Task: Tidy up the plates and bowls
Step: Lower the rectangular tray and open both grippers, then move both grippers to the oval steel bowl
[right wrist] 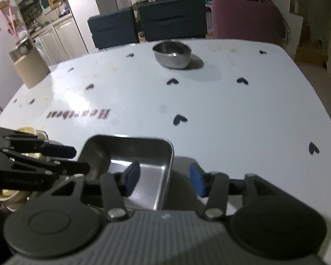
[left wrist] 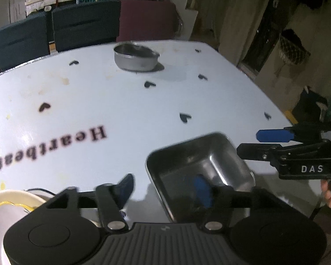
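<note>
A rectangular steel tray (left wrist: 200, 167) (right wrist: 143, 154) rests near the front edge of the white table (left wrist: 99, 101) (right wrist: 231, 114). My left gripper (left wrist: 164, 188) straddles the tray's left rim: one blue pad is inside the tray, the other outside, and neither presses on the rim. My right gripper (right wrist: 164, 180) straddles the right rim the same way, also open. Each gripper shows at the edge of the other's view, the right gripper (left wrist: 271, 141) and the left gripper (right wrist: 64, 159). A round steel bowl (left wrist: 134, 58) (right wrist: 172, 57) stands alone at the far side.
A white, gold-rimmed dish (left wrist: 8, 203) sits at the near left by my left gripper. A cardboard box (right wrist: 31, 70) stands on the table's left edge. Dark chairs (left wrist: 86, 24) and a maroon chair (left wrist: 147, 19) line the far side.
</note>
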Demonstrator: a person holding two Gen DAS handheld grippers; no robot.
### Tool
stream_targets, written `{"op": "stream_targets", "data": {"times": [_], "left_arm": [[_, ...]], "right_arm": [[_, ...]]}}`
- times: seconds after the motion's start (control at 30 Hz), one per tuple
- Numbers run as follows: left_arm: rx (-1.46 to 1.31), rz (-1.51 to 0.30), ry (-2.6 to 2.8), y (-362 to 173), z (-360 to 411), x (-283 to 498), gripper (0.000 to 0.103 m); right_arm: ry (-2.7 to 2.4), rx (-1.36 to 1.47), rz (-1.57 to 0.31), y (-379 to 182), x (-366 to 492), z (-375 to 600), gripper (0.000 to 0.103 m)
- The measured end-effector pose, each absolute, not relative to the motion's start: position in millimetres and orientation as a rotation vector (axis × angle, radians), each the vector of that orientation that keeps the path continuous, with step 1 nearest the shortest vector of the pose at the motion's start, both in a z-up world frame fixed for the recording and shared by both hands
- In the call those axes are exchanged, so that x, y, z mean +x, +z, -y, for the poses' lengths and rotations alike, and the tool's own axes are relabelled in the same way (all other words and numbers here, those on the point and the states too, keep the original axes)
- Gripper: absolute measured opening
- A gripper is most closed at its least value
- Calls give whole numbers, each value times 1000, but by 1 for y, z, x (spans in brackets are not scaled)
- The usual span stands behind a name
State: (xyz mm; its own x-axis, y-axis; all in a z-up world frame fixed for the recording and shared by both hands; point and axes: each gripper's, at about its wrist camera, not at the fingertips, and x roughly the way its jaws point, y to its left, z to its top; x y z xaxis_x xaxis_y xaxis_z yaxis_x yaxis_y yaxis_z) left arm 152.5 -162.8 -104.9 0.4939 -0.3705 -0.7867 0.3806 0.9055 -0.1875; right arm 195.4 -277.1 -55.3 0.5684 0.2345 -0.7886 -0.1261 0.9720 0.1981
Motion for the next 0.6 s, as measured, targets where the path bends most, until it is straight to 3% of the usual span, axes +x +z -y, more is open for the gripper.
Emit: {"op": "stream_targets", "data": {"times": [0.07, 0.17, 0.37, 0.6], "left_arm": [[3, -922, -447, -99, 160, 153, 87], [-5, -879, -433, -90, 157, 154, 99], [0, -793, -438, -74, 152, 158, 103], [22, -730, -411, -70, 146, 182, 103]], "right_arm": [[202, 130, -915, -49, 195, 280, 74], [170, 141, -876, -42, 197, 288, 89], [90, 176, -774, -37, 209, 316, 103], [62, 166, -680, -46, 237, 346, 103]]}}
